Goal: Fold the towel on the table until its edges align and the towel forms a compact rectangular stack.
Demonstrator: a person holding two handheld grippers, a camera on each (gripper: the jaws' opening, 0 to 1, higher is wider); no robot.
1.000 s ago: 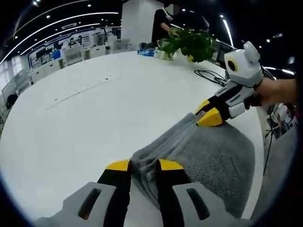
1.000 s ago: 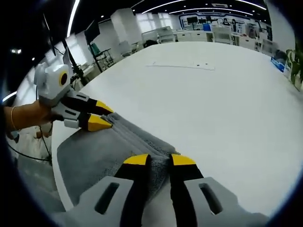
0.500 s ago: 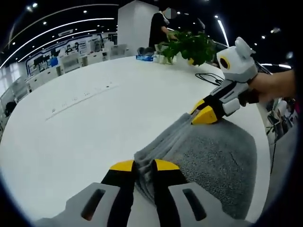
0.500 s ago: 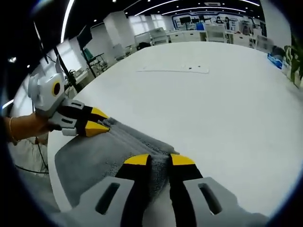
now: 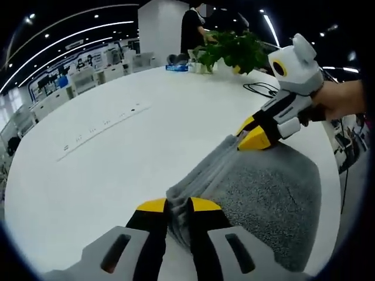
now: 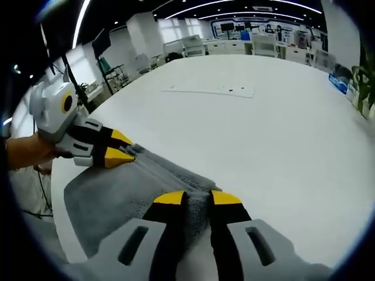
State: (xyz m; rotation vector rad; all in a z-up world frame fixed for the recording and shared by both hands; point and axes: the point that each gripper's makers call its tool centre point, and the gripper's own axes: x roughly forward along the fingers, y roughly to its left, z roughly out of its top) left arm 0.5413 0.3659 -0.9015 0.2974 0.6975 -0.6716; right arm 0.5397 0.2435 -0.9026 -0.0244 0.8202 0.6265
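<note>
A grey towel (image 5: 258,193) lies folded near the edge of the white table (image 5: 117,152), its far fold edge bunched into ridges. My left gripper (image 5: 179,205) is shut on one end of that bunched edge. My right gripper (image 5: 253,136) comes in from the right, shut on the other end. In the right gripper view the towel (image 6: 111,196) spreads to the left, my right gripper (image 6: 198,199) pinches its edge, and the left gripper (image 6: 120,151) holds the far corner, a hand behind it.
A green plant (image 5: 234,52) and a blue box (image 5: 176,67) stand at the table's far side, where a person (image 5: 193,29) stands. A black cable (image 5: 261,89) lies near the plant. A flush strip (image 5: 99,126) crosses the wide white top.
Both grippers keep their hold on the towel edge. The views have shifted slightly; the towel edge looks a little more stretched between them.
</note>
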